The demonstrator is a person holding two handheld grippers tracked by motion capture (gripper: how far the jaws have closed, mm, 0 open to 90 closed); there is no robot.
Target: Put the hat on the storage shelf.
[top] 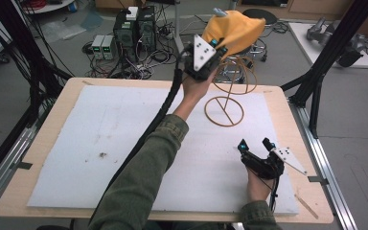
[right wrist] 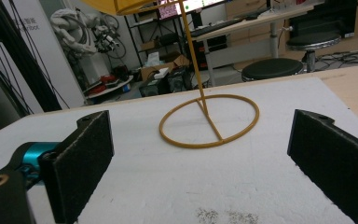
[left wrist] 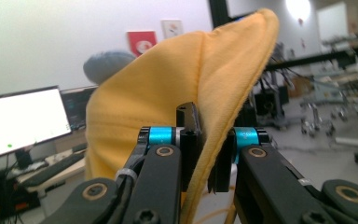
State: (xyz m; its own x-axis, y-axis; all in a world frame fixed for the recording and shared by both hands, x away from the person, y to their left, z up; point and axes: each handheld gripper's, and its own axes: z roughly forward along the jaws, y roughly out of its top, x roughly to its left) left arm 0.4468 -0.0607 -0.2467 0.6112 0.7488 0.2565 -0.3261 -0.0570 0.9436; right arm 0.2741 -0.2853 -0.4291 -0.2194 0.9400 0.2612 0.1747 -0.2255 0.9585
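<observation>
Left tongs (top: 214, 51) pinch the yellow hat's (top: 235, 29) brim atop the wire stand (top: 226, 98) (right tongs (top: 256, 145) gape wide over the worktop (top: 52, 120)), and a sideways tug could topple that spindly stand.

cloth (top: 237, 28) atop wire stand (top: 225, 111), on table (top: 52, 120).

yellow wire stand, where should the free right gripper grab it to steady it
Grip the thin upright rod just above the ring base, coming in level from the near side. The right gripper already faces it with open jaws, and the rod is the narrowest part.
</observation>
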